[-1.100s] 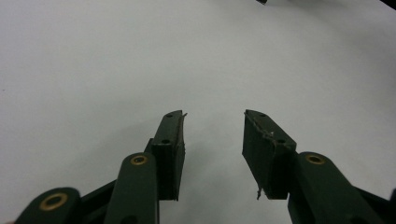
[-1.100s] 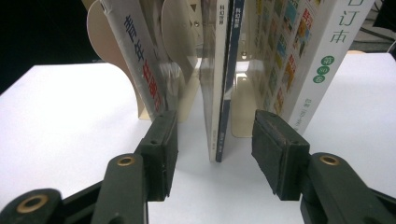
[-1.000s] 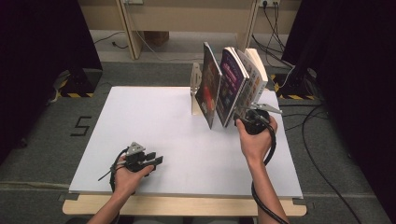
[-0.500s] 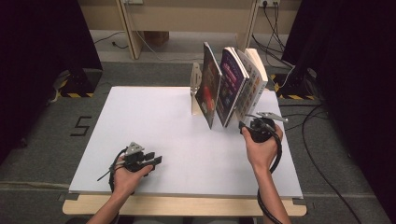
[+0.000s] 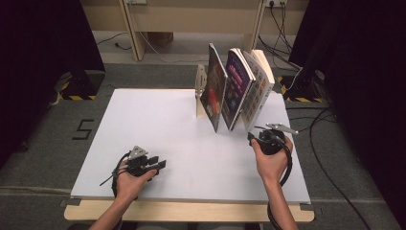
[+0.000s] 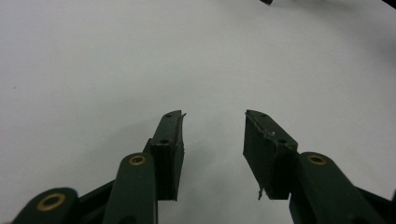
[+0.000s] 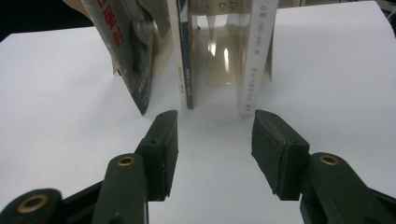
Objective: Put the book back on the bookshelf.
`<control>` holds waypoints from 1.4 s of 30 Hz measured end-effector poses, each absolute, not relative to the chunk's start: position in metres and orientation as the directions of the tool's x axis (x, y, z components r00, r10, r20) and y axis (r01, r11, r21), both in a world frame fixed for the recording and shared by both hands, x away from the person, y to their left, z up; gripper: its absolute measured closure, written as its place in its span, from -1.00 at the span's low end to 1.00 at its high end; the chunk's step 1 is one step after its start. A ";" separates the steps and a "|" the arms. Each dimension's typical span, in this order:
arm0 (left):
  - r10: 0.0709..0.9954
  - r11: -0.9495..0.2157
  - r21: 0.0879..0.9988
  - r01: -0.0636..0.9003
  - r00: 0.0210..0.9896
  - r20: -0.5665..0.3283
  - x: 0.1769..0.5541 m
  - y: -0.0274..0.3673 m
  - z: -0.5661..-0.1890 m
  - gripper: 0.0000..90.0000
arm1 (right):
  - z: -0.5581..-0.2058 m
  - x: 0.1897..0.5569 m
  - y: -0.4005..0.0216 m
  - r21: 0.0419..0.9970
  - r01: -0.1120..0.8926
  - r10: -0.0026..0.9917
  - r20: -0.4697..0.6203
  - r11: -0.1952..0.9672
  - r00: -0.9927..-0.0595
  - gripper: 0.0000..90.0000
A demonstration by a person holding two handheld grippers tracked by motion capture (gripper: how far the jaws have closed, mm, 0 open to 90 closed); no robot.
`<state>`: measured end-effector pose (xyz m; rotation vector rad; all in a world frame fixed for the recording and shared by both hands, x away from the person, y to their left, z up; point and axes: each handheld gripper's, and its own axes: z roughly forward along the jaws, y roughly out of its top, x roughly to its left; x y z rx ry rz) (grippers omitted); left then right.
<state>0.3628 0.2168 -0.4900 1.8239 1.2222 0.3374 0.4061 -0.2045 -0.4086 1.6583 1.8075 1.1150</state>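
Note:
Three books lean to the right against a pale bookend [image 5: 201, 91] at the back of the white table [image 5: 158, 120]: a dark-covered book [image 5: 214, 93], a purple book [image 5: 237, 88] and a white book [image 5: 258, 86]. My right gripper [image 5: 256, 136] sits just in front of their lower edges, open and holding nothing. In the right gripper view its jaws [image 7: 215, 135] face the dark book [image 7: 135, 70], the middle book's spine [image 7: 185, 60] and the white spine [image 7: 257, 56], a short way off. My left gripper [image 5: 160, 164] rests near the front left, open [image 6: 212, 135] over bare table.
The metal bookend [image 7: 224, 56] shines behind the books. Cables run across the floor beyond the table's right edge [image 5: 330, 124]. A wooden frame [image 5: 134, 28] stands behind the table.
My right gripper has drawn back from the books toward the near edge and sunk lower. The left gripper and the books have kept still.

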 end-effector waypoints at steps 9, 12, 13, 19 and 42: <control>0.848 -0.115 0.790 0.602 0.474 -0.237 0.363 0.217 -0.489 0.26 | -0.419 0.395 -0.212 0.785 0.618 0.968 0.188 -0.047 -0.165 0.14; 0.849 -0.119 0.791 0.601 0.475 -0.234 0.363 0.217 -0.489 0.26 | -0.421 0.394 -0.215 0.785 0.618 0.968 0.188 -0.048 -0.164 0.13; 0.849 -0.116 0.787 0.606 0.472 -0.238 0.363 0.217 -0.490 0.26 | -0.423 0.392 -0.216 0.782 0.622 0.971 0.179 -0.042 -0.160 0.13; 0.848 -0.120 0.788 0.604 0.475 -0.235 0.362 0.217 -0.489 0.25 | -0.433 0.387 -0.223 0.776 0.629 0.973 0.176 -0.045 -0.148 0.13; 0.847 -0.130 0.784 0.607 0.479 -0.230 0.361 0.215 -0.492 0.24 | -0.467 0.366 -0.244 0.754 0.654 0.984 0.155 -0.062 -0.086 0.14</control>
